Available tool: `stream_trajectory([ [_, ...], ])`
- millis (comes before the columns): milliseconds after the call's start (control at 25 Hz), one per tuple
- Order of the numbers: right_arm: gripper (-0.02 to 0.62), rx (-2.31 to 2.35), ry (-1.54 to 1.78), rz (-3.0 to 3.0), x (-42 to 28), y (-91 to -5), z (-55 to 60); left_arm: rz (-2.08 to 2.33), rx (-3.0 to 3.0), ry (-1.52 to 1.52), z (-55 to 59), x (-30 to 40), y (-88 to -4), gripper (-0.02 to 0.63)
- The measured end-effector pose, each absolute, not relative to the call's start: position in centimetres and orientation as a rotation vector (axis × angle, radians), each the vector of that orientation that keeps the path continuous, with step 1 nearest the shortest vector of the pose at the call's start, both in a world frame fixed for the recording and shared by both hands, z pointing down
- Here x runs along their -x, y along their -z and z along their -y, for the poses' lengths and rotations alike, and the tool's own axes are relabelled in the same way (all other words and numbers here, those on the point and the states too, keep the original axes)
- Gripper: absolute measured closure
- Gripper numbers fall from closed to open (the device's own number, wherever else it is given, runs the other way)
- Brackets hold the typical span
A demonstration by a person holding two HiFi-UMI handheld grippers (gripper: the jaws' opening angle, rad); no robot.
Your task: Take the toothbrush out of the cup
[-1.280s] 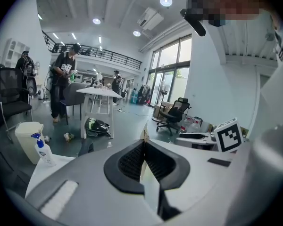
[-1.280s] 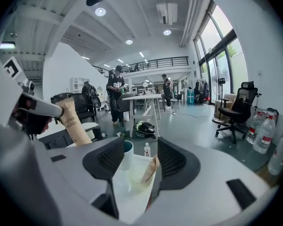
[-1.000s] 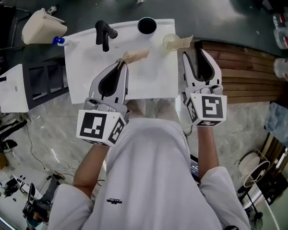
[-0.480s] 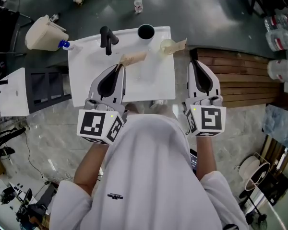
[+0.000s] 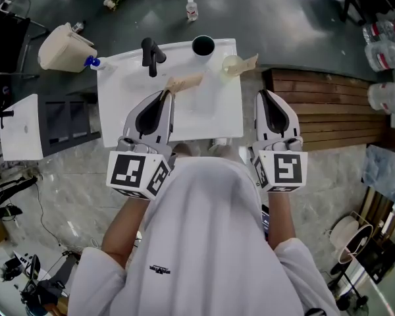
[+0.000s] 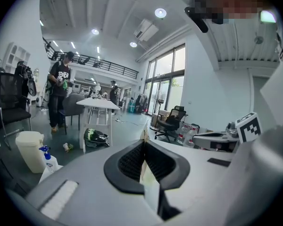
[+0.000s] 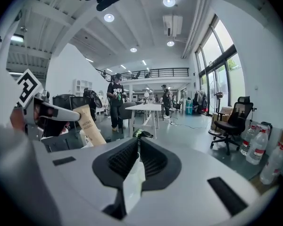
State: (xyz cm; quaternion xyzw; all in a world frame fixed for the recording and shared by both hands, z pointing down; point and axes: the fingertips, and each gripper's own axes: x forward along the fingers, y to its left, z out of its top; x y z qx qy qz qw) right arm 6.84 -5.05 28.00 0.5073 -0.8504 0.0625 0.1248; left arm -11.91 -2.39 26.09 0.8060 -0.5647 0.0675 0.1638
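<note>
Room: an open workshop hall with a dark floor; a white desk point(image 5: 125, 110) stands in front of the person, with a black tap point(image 5: 151, 52) at its far edge.
Left tool: the left tool point(image 5: 166, 92) has its jaws closed on one end of a brown paper-wrapped toothbrush point(image 5: 186, 81).
Toothbrush: held in the air over the middle of the desk, sticking out past the jaw tips, well apart from both cups.
Right tool: the right tool point(image 5: 263, 94) is fully closed, off the desk's right edge. Nothing shows beyond its tips, and a pale sliver low between the jaws cannot be identified.
Cups: a black cup point(image 5: 203, 45) at the far edge looks empty. Just beside it, a pale cup point(image 5: 229, 66) has a second brown packet point(image 5: 248, 62) leaning out of it.
Done: one toothbrush appears to be out of its cup.
Left: setting it down, and probably the second packet too.
</note>
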Motion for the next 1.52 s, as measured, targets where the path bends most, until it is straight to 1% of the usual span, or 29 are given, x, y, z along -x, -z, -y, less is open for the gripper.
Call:
stream_trajectory([
  [840,0.583,-1.439,-0.209,2.517,-5.3,-28.2,6.9,1.589,-2.339,-0.187,6.8,11.8,-25.3,0.601],
  [1520,0.583,-1.408,-0.265,2.508,-3.5,-30.0,9.9,1.540,-2.361,-0.227,12.4,11.7,-27.2,0.601],
])
